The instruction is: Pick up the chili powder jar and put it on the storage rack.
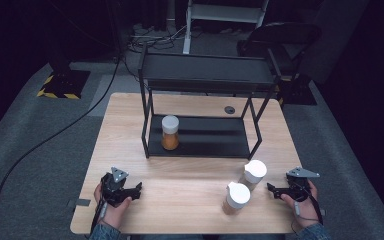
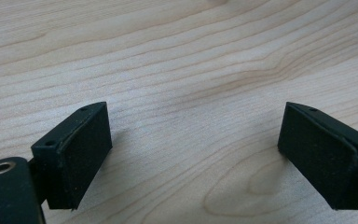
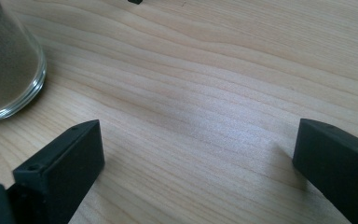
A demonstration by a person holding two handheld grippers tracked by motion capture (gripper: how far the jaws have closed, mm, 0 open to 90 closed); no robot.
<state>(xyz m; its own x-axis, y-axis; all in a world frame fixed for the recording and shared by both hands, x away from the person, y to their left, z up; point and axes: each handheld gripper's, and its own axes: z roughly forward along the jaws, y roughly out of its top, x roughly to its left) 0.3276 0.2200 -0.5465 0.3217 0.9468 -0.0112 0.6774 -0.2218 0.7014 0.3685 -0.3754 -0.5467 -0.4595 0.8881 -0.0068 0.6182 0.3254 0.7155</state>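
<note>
Two jars with white lids stand on the near right of the table (image 1: 190,175): the near jar (image 1: 236,198) and, just beside it to the far right, the right jar (image 1: 253,174). A third jar (image 1: 170,132) stands well apart on the lower shelf of the black rack (image 1: 205,75) at the far side. The right gripper (image 1: 276,189) rests near the right jar, jaws wide apart with nothing between them. The left gripper (image 1: 135,190) sits at the near left, jaws also apart over bare wood.
</note>
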